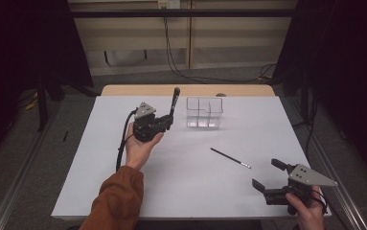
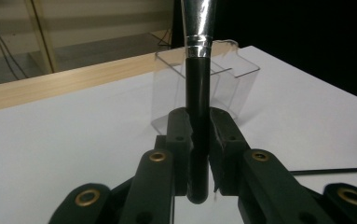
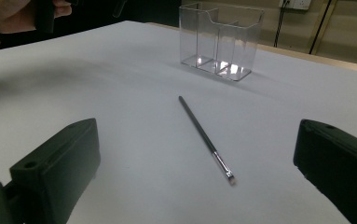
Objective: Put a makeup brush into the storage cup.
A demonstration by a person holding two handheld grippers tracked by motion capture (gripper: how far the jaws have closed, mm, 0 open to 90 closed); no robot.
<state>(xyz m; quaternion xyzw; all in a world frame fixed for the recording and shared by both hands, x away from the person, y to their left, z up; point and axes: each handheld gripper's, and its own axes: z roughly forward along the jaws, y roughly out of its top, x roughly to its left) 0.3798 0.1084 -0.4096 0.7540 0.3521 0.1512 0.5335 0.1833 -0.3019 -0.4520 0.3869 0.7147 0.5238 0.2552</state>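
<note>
Clamping a thick black-handled makeup brush (image 2: 198, 93) near the lower end of its handle, the left gripper (image 1: 167, 120) holds it upright above the white table (image 1: 123, 191), silver ferrule and bristle end pointing up. In the left gripper view the jaws press flat on either side of the handle, whose butt pokes out just below them. The brush's long axis stands close to vertical, and the clear acrylic organizer (image 1: 204, 113) sits just beyond the jaws, toward the table's far edge, its open compartments facing up. Judged from this, the coming move is a short carry across and a drop butt-first into one of the compartments; the brush is already lined up for that, so little turning seems needed. The left hand (image 1: 140, 146) cradles the gripper from beneath, forearm in a rust-coloured sleeve (image 1: 119, 201) reaching in from the near edge. At the near right corner the right gripper (image 1: 267, 175) rests low with jaws spread wide and nothing between them. A thin eyeliner brush (image 3: 206, 139) lies flat on the table ahead of those jaws, slanting from the organizer's side down toward them, tip nearest, clearly closer to the right hand (image 1: 308, 211).
</note>
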